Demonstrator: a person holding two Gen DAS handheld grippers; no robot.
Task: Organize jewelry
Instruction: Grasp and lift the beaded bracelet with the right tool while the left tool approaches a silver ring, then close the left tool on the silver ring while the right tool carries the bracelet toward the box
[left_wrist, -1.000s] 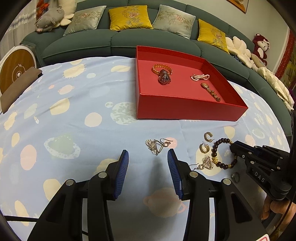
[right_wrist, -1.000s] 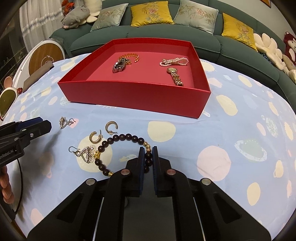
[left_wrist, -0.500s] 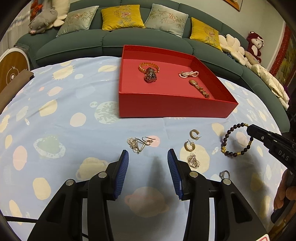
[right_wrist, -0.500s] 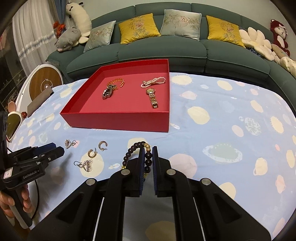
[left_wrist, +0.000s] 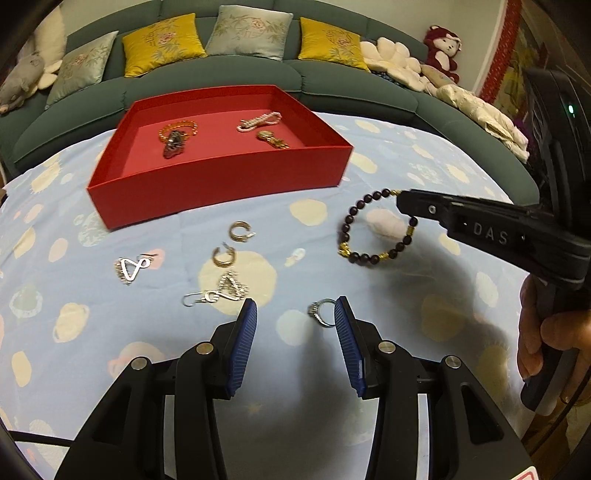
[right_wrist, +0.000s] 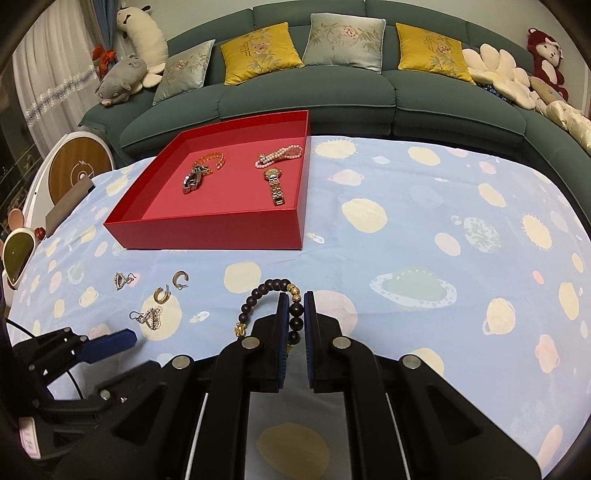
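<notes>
right tongs pinching the dark bead bracelet, loop hanging clear of the cloth, short of the red box which sits at 11 o'clock from them. left tongs spread, holding nothing, low over the cloth; silver ring just inside my right pad at 1 o'clock

progress, my read: box has four pieces in it – orange bracelet, dark metal band, pearl strand, gold watch. bracelet is in transit. left on the cloth: two gold hoop earrings at 11 o'clock of the left tongs, silver drop earring near the left pad, another silver earring at 10, plus the ring

path to the box looks open, only its near wall to clear. loose pieces lie close together so a grab may catch a neighbour. sofa with cushions behind, out of the way
</notes>
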